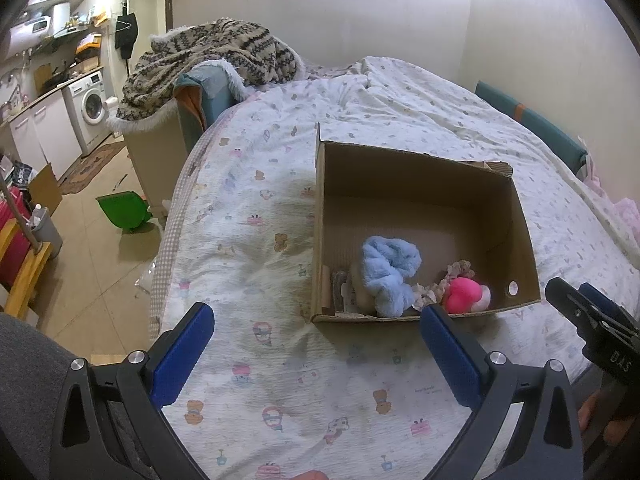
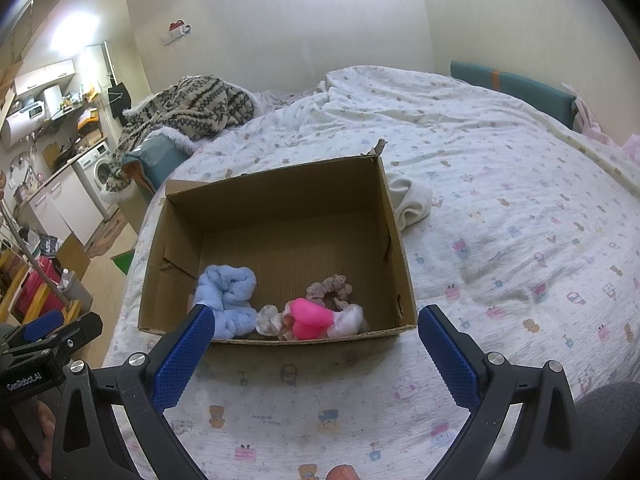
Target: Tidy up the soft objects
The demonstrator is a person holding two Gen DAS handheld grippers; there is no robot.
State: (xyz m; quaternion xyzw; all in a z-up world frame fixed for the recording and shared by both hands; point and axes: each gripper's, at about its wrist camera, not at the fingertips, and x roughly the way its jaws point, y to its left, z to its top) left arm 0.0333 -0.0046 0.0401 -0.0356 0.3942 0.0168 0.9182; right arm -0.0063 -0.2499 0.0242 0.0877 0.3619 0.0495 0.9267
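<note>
Left wrist view is showing the left gripper (image 1: 316,324) hanging low over the bed (image 1: 248,264), its two blue fingers (image 1: 180,354) spread wide apart and holding nothing. Right wrist view is showing the right gripper (image 2: 316,324) doing the same, wide apart and empty.

Just past both grippers, a cardboard box (image 2: 280,200) is sitting open on the bed cover. Soft things are lying along its near wall: a fluffy blue cloth (image 2: 228,298) on the left, a bright pink soft toy (image 2: 310,318) touching a frilly scrunchie (image 2: 330,290) on the right.

Beside the box's far right wall, a white cloth (image 2: 412,200) is lying on the cover, outside the box.

Farther back, a patterned blanket (image 1: 204,64) is piled up, and a washing machine (image 1: 90,106) is standing by the far wall.
</note>
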